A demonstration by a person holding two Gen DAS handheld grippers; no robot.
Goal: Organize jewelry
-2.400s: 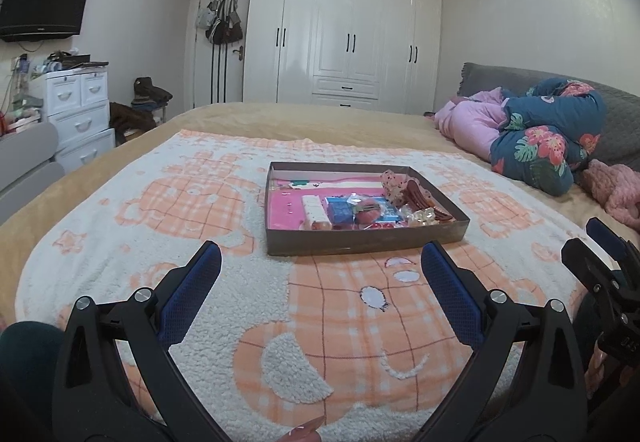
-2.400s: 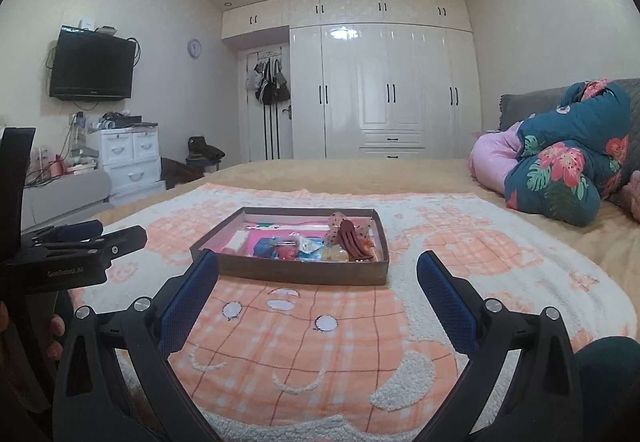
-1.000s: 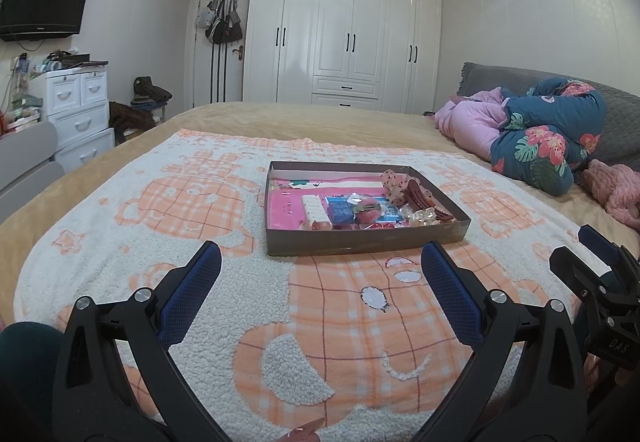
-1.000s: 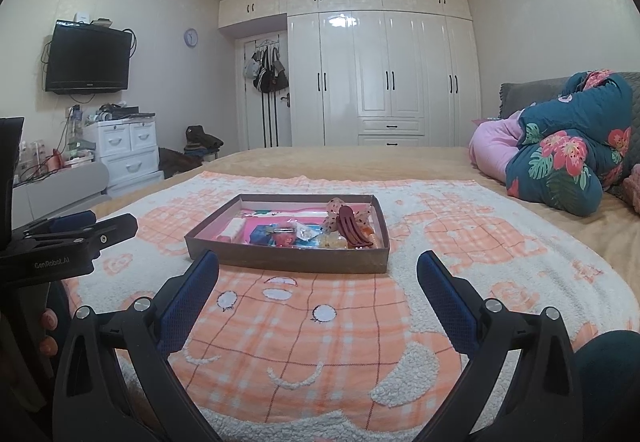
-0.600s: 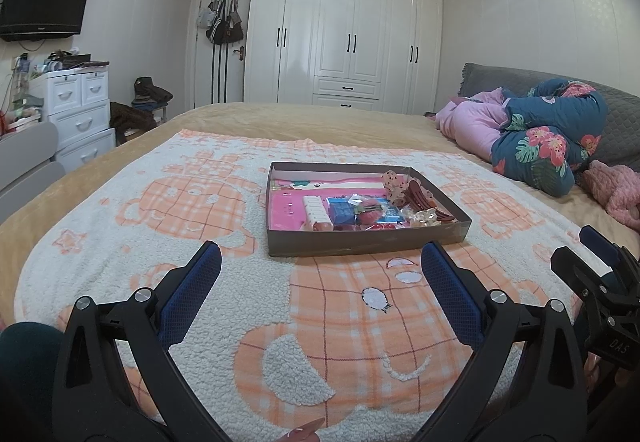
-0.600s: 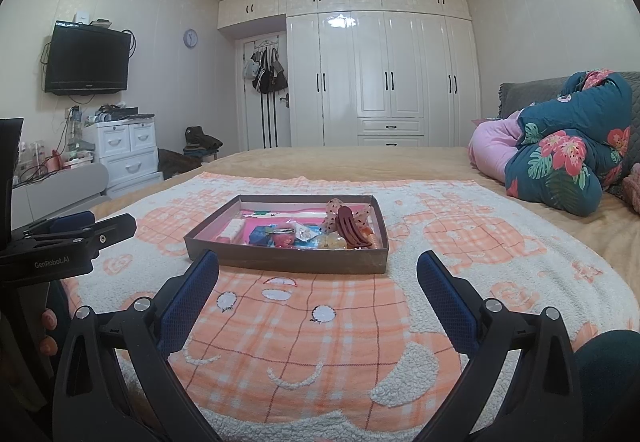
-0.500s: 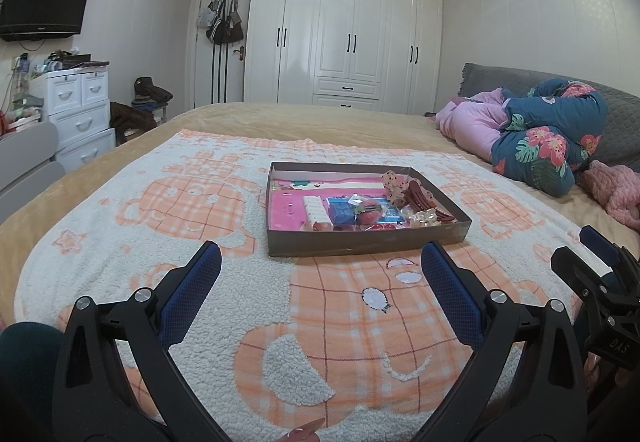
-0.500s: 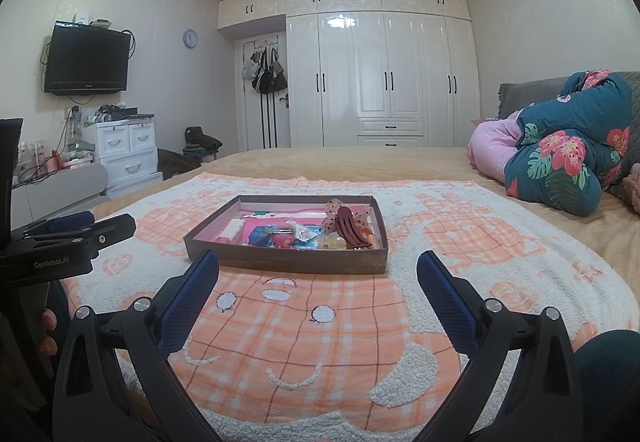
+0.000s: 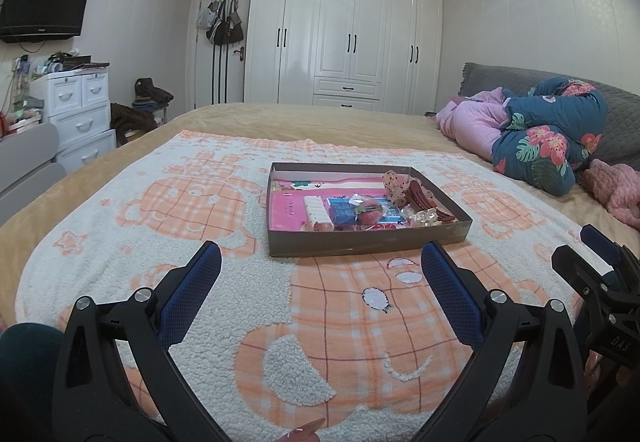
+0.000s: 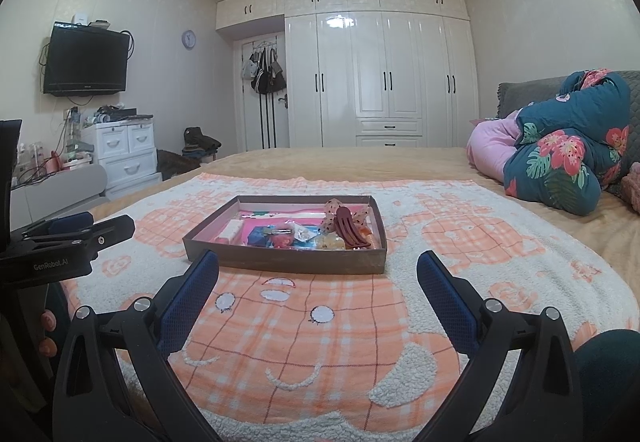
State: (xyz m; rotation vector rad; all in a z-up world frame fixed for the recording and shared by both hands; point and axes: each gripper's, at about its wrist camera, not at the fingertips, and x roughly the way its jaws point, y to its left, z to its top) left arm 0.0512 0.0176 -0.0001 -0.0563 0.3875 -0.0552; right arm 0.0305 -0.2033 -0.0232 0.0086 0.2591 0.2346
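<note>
Hovering at the blanket's (image 9: 200, 201) near edge, left gripper (image 9: 320, 282) and right gripper (image 10: 318, 278) hold jaws apart, empty, facing the jewelry tray (image 10: 288, 262) mid-blanket, likely poised to reach in

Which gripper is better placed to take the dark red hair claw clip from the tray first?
Right, probably. The dark red hair claw clip lies at the brown cardboard tray's right end, nearer the right gripper. Both grippers are open, short of the tray; the left gripper faces its left half.
</note>
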